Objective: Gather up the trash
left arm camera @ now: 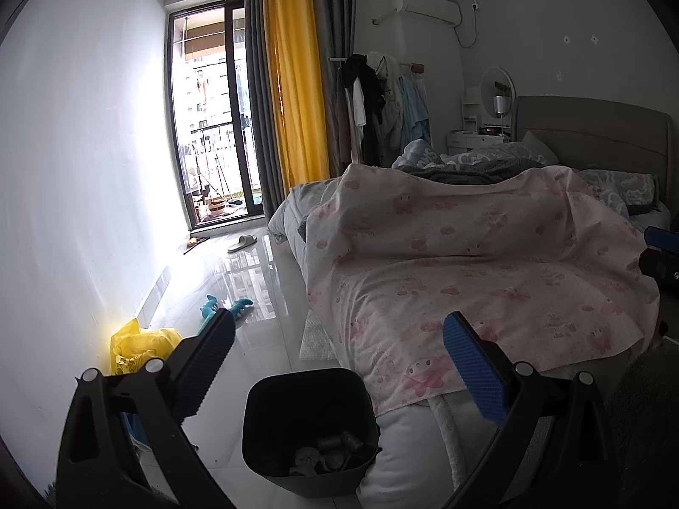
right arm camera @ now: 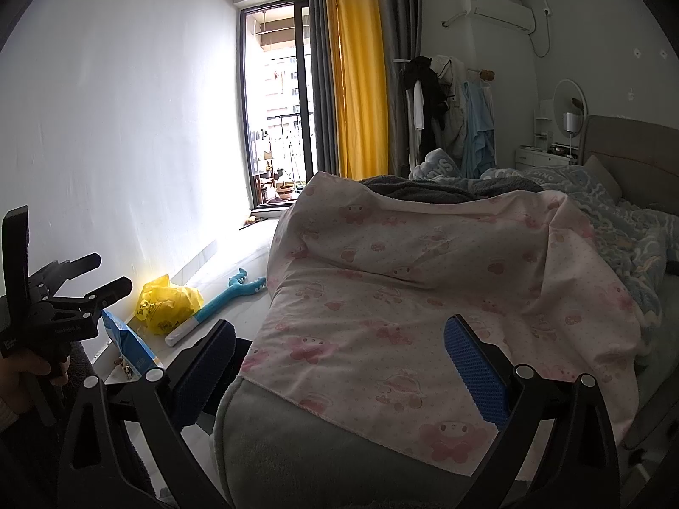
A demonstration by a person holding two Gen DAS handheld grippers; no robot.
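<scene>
A black trash bin [left arm camera: 310, 428] stands on the floor at the foot of the bed, with several pieces of rubbish at its bottom. My left gripper [left arm camera: 339, 364] hangs open just above it, nothing between its blue pads. Against the wall lie a crumpled yellow plastic bag [left arm camera: 140, 345] [right arm camera: 167, 303] and a blue packet [right arm camera: 127, 345]. A sheet of bubble wrap [left arm camera: 316, 339] lies beside the bed. My right gripper [right arm camera: 339, 371] is open and empty over the pink bed cover [right arm camera: 424, 297]. The left gripper [right arm camera: 106, 275] also shows at the left of the right wrist view, held by a hand [right arm camera: 29, 373].
A teal toy with a white handle [right arm camera: 220, 301] [left arm camera: 225, 309] lies on the glossy tile floor. A slipper [left arm camera: 242, 242] sits near the balcony door [left arm camera: 212, 127]. The bed [left arm camera: 467, 275] fills the right side; a clothes rack [left arm camera: 377, 106] stands behind it.
</scene>
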